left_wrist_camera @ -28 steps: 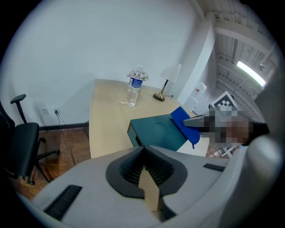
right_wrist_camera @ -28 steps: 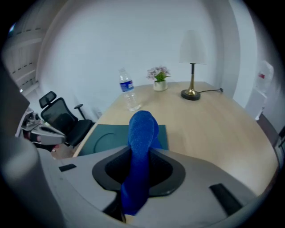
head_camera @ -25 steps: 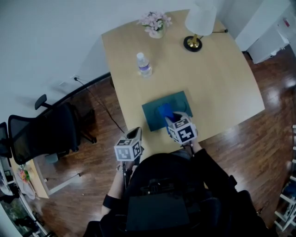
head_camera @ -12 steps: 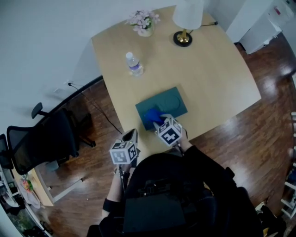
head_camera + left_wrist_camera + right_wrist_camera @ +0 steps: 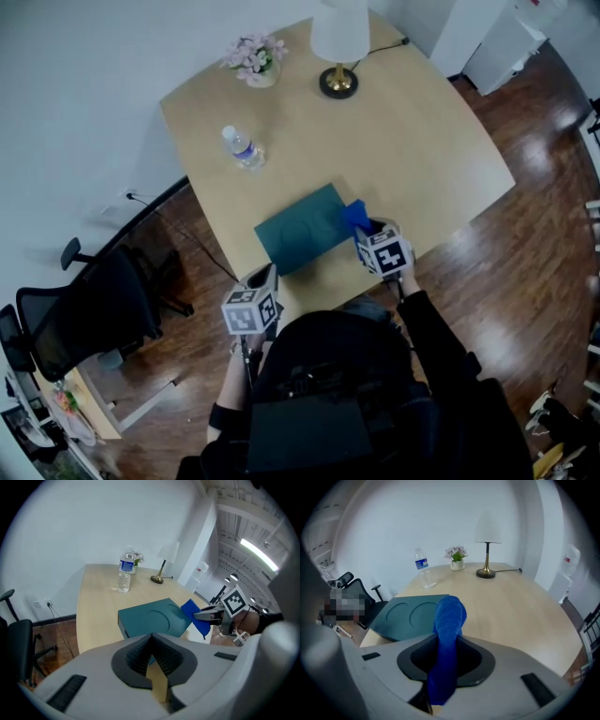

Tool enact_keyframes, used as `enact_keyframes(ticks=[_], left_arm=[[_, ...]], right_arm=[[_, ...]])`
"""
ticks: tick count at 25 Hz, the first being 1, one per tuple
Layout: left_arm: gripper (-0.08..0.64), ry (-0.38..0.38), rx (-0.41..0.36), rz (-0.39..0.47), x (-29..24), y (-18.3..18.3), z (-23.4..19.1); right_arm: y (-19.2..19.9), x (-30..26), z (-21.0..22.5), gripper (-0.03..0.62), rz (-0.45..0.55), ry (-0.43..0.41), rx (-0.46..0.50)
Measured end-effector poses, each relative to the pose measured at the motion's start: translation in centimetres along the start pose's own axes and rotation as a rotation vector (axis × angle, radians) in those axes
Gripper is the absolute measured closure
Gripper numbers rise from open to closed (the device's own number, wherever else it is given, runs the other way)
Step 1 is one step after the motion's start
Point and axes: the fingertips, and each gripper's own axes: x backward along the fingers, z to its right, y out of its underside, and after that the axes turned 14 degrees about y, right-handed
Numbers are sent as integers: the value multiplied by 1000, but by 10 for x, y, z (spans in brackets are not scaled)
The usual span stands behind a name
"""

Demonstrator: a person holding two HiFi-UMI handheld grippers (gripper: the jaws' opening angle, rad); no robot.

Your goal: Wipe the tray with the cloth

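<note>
Right gripper is clamped on the blue cloth, just off the teal tray at its 3 o'clock corner in the head view; whether they touch is unclear. From it the tray lies toward 9 o'clock, with its long axis running 8 to 2 o'clock. Left gripper, jaws together and empty, sits at the tray's 7 o'clock.

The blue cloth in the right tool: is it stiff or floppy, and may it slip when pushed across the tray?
Probably floppy: the cloth folds and hangs from the right tool. It looks thin, so likely light. Slipping seems unlikely, since the tool is shut on it, but it may bunch on the tray.
</note>
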Motion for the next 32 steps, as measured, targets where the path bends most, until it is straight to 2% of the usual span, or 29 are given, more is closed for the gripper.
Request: enact_keyframes(ticks=[5, 8, 10, 12, 17, 21, 27, 32], left_arm=[[557, 7, -19, -13, -15, -14, 10], [557, 4, -26, -17, -22, -22, 14], [557, 2, -32, -22, -29, -26, 16], [557, 0, -36, -37, -39, -30, 16], [557, 0, -57, -90, -63, -37, 19], [557, -18, -78, -137, -76, -37, 18], [557, -49, -50, -167, -81, -28, 12], [557, -49, -26, -195, -87, -19, 7]], right_arm=[[2, -6, 15, 491, -18, 8, -22], [13, -13, 45, 491, -55, 55, -60], [14, -13, 65, 491, -53, 56, -92], [11, -15, 78, 491, -40, 50, -78], [-8, -24, 79, 489, -16, -34, 11], [-25, -38, 72, 489, 1, -81, 126], [-54, -66, 61, 489, 22, -107, 301], [-72, -87, 43, 489, 21, -169, 405]])
